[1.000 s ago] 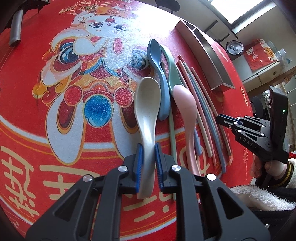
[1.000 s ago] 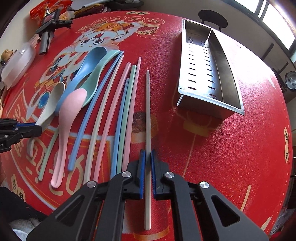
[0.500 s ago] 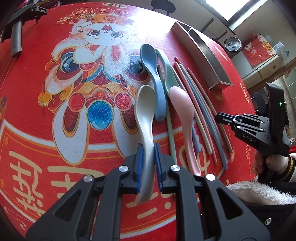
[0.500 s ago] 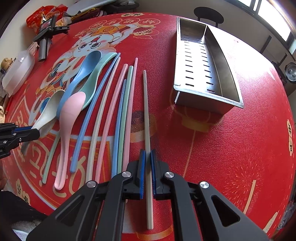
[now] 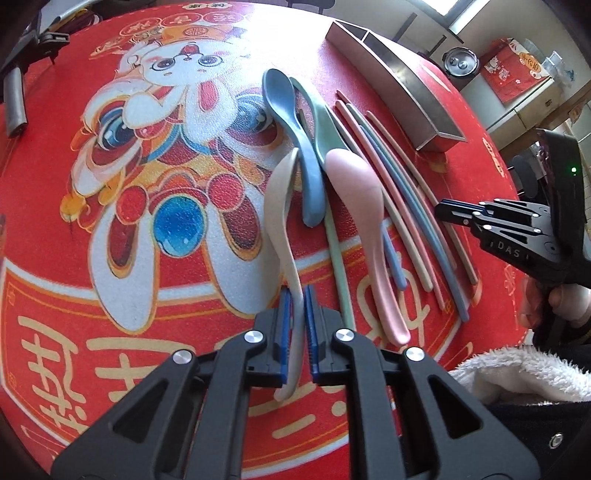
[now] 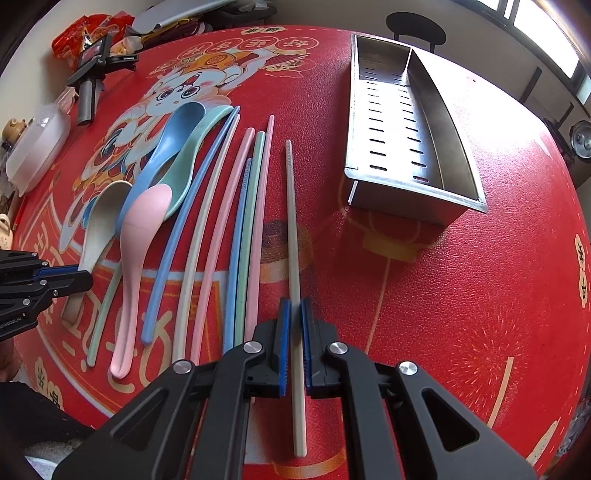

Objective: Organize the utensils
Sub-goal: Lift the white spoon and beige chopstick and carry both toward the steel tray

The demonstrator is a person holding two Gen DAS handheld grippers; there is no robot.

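My left gripper (image 5: 297, 328) is shut on the handle of a beige spoon (image 5: 277, 206), lifted and rolled onto its edge above the red mat. My right gripper (image 6: 294, 334) is shut on a beige chopstick (image 6: 291, 221), held a little above the mat. The left gripper also shows in the right wrist view (image 6: 55, 278), and the right gripper in the left wrist view (image 5: 465, 218). A blue spoon (image 5: 291, 122), a green spoon (image 5: 325, 133), a pink spoon (image 5: 362, 206) and several coloured chopsticks (image 6: 236, 229) lie between the grippers. A steel two-compartment utensil tray (image 6: 406, 125) stands empty at the far right.
A spare black gripper (image 6: 92, 77) and snack bags lie at the mat's far left edge. A clear plastic box (image 6: 35, 147) sits at the left edge. A chair (image 6: 415, 27) stands beyond the table.
My left gripper has lifted the beige spoon and rolled it from flat onto its edge. My right gripper has raised the beige chopstick slightly. The other utensils have not moved.
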